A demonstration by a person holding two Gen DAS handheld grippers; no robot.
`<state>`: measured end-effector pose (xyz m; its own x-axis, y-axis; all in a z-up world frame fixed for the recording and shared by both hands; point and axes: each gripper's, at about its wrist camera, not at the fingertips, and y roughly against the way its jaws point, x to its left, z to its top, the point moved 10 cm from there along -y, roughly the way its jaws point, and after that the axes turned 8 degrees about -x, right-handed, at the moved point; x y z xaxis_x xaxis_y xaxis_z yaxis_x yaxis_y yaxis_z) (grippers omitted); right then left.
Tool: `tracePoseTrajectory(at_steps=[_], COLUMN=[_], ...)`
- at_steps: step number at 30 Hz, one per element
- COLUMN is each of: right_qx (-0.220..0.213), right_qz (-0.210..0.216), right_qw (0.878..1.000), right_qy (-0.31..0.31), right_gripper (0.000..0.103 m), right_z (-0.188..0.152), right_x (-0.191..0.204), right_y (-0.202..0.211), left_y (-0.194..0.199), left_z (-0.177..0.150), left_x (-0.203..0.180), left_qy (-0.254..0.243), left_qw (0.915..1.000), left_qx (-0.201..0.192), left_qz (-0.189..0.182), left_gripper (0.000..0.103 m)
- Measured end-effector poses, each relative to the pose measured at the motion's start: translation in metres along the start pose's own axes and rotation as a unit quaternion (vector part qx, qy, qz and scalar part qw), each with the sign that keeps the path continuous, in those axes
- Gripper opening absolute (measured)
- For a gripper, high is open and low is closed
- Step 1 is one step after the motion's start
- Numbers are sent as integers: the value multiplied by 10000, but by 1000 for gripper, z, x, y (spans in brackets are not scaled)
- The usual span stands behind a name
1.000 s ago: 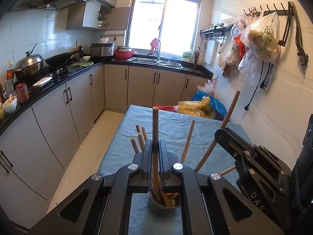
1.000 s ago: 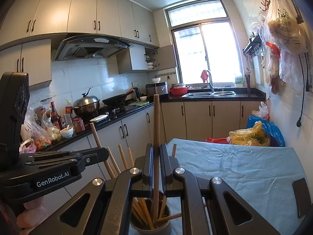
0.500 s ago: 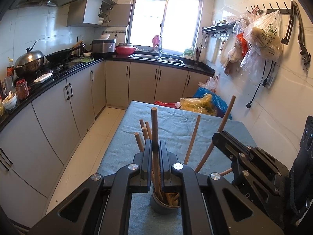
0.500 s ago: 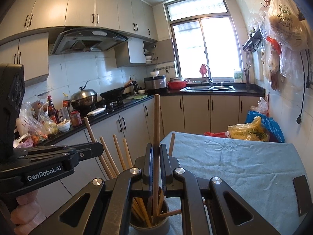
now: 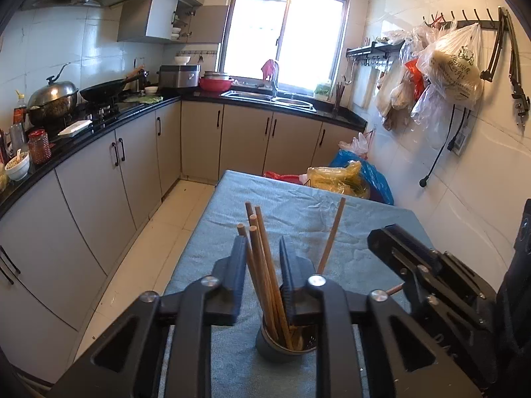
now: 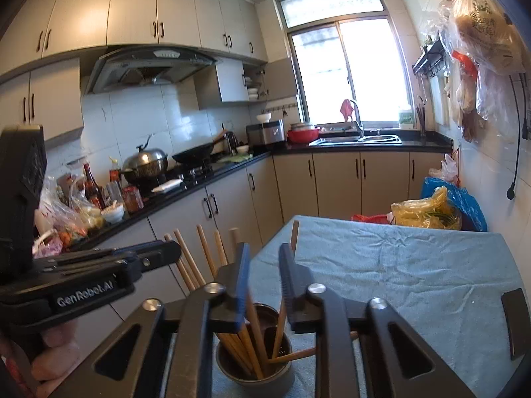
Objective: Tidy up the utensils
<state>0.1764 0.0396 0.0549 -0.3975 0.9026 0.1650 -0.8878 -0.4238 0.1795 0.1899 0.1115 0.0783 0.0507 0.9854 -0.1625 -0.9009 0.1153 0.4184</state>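
Both grippers are letting go: the left gripper and right gripper were pinching one chopstick each a second ago, and now their jaws are opening, pads clear. The wrinkled blue cloth is covering the table at lower centre. The wooden chopsticks are leaning in the round metal cup.

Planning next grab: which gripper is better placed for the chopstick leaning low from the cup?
Probably right gripper: jaws opening, empty, the low chopstick just below them. Left gripper's opening jaws straddle upright chopsticks.
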Motion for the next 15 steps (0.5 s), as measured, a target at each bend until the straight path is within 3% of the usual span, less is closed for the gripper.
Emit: tracePoseTrajectory(at_steps=[6,8,10,12,15], right_qx=[-321,-449,-555,-620,-603], right_qz=[15,-56,-140,-186,-355], right_qw=[9995,9990,9983,9977,9971], right_qy=[-7,71,133,208,297], right_gripper=[27,38,52,59,68], right_z=[21,26,28,25,13], right_x=[5,5,4,3,-2], right_y=[33,51,69,88,115], left_y=[26,43,64,79,103], left_z=[9,11,8,0,-24], left_x=[-1,1,6,9,15], left_qy=[43,27,-37,-104,-143], left_qw=[9997,9989,9967,9949,9918], left_qx=[-218,-419,-651,-765,-842], left_qz=[57,214,487,644,952], left_gripper=[23,48,59,64,83])
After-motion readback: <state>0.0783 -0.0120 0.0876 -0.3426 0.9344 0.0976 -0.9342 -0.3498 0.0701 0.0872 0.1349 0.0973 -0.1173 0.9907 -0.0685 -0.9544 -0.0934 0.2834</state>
